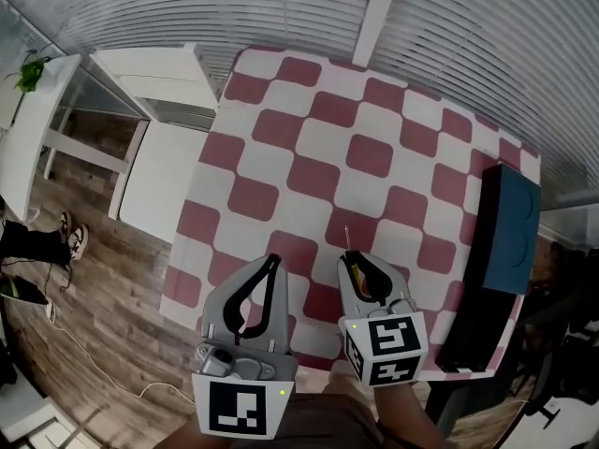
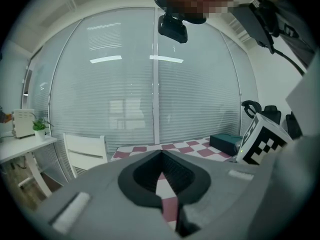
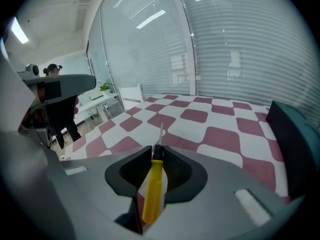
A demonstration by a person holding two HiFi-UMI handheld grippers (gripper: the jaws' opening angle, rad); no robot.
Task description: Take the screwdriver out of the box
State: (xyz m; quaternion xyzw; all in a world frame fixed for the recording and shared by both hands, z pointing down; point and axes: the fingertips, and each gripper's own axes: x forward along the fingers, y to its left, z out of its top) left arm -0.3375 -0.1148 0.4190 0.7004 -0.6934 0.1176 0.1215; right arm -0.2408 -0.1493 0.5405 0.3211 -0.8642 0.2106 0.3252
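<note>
As the head view finds the grey left gripper (image 1: 271, 262) and grey right gripper (image 1: 352, 256) over the red-and-white checked tablecloth (image 1: 309, 157), clear of the dark teal box (image 1: 510, 223), the left gripper view shows jaws pinched together, empty, and the right gripper view shows jaws clamping the yellow-handled screwdriver (image 3: 154, 194).

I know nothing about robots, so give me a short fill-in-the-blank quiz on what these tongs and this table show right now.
1. The right tongs are shut on a screwdriver whose handle is ____.
2. The left tongs are shut and hold ____.
3. The tablecloth is checked in white and ____.
4. In the head view, the dark box lies along the tablecloth's ____ side.

Missing words: yellow; nothing; red; right.
</note>
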